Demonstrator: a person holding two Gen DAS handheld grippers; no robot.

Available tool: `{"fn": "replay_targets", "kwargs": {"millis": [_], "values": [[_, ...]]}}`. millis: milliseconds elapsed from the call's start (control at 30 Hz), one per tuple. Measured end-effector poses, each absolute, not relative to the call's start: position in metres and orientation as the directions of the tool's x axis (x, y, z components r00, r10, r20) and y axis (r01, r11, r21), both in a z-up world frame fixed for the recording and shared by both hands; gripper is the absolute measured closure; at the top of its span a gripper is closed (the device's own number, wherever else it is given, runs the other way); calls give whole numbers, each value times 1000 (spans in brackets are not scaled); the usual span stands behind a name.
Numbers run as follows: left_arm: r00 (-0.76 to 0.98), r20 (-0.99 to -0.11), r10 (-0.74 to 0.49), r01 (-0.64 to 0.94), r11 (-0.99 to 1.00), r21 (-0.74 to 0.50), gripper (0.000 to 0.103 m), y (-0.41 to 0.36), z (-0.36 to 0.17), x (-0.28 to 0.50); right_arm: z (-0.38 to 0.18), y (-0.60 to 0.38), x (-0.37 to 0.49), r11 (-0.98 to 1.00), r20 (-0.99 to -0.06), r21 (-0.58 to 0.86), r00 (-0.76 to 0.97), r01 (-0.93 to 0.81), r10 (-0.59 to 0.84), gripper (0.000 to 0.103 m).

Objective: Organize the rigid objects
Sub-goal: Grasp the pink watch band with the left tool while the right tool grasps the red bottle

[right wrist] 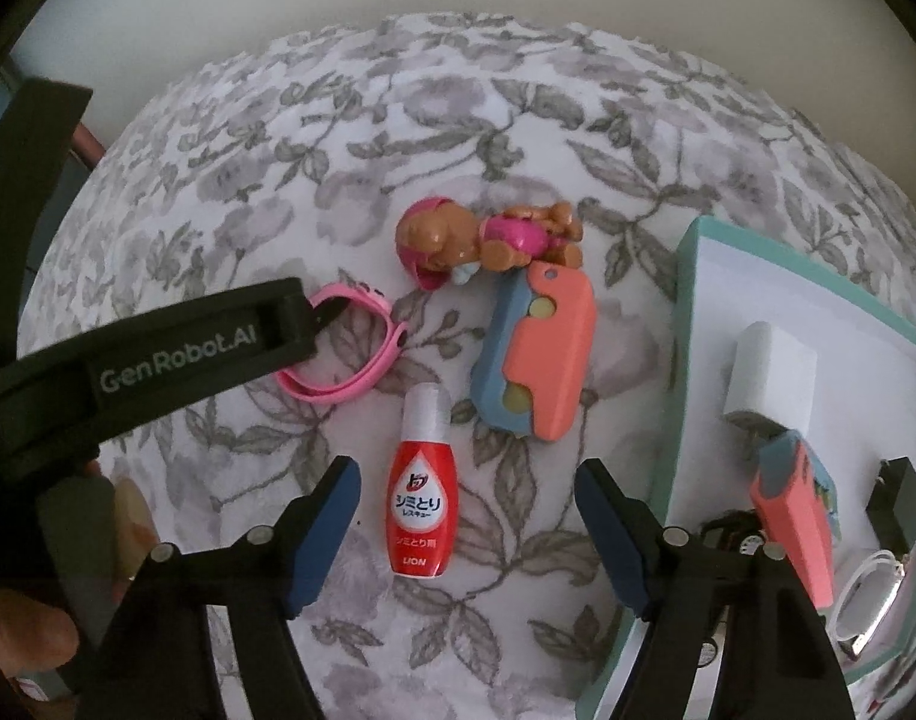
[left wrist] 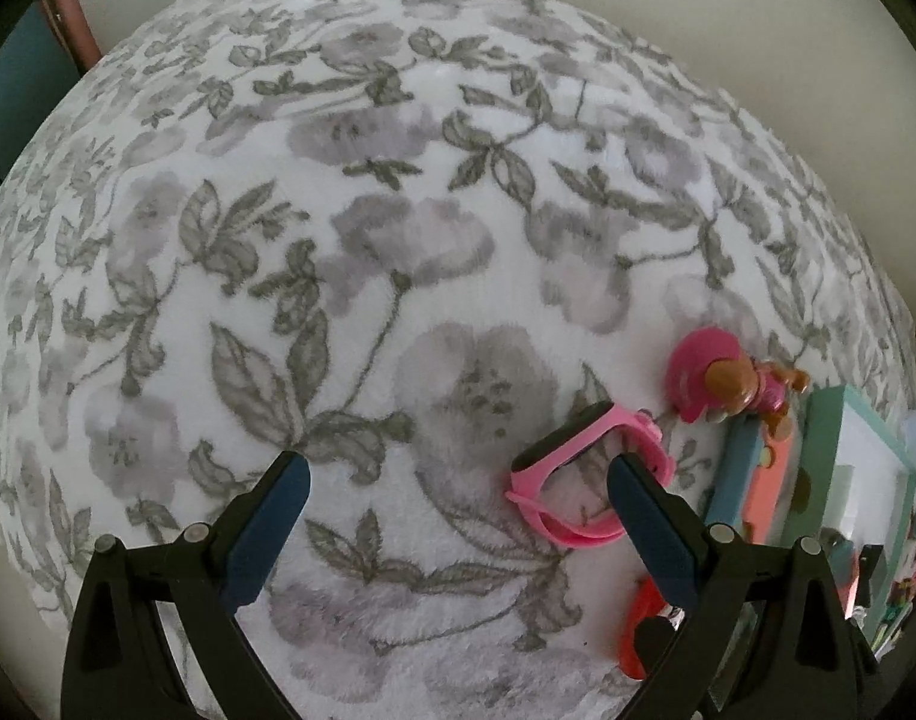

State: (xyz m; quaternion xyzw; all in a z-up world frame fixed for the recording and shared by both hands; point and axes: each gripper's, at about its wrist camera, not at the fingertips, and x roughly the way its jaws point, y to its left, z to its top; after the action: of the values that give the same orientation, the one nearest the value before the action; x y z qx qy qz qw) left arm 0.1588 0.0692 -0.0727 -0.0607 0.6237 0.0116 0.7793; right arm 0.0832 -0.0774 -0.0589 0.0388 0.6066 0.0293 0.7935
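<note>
Step in hand, as I read it: two pickups being lined up at once. Right gripper points down over the red bottle — jaws apart, nothing pressed, bottle lying between the pads with a gap on either side. Bottle lies flat on the floral blanket, long axis running 12–6 in the right wrist view, white cap toward 12, base toward 6, label up. Left gripper is spread wide and empty, its right-hand finger reaching into the loop of the pink wristband, which lies at 3 o'clock of that gripper's midpoint. Next move, my guess: lower the right jaws to straddle the bottle body across its short axis, close, carry it to the teal-rimmed box at 3 o'clock. Box already holds a white block and a coral-blue piece. Dog figure and coral-blue case lie loose at 12–1 from the bottle.
</note>
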Motion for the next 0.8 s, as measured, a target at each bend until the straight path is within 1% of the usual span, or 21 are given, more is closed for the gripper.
{"fn": "replay_targets", "kwargs": {"millis": [267,367,633,700,767,800], "values": [[187,-982,-17,-57,998,-28,4,54,-95,166,-75,-72,86,997,-971,81,227,-3,79,26],[192,-981,20,-28,999,15,4,42,-99,169,-83,-70,88,998,-975,68,214,-5,67,26],[189,-982,15,-28,1000,10,4,40,-103,170,-90,-65,94,999,-976,41,214,-11,43,26],[189,-982,12,-23,1000,8,5,41,-104,165,-92,-62,94,1000,-976,29,215,-12,31,30],[193,-981,4,-19,1000,0,9,42,-103,159,-92,-60,91,1000,-976,18,216,-13,20,36],[196,-981,1,-7,1000,0,14,39,-102,158,-93,-61,90,1000,-976,18,216,-11,20,39]]}}
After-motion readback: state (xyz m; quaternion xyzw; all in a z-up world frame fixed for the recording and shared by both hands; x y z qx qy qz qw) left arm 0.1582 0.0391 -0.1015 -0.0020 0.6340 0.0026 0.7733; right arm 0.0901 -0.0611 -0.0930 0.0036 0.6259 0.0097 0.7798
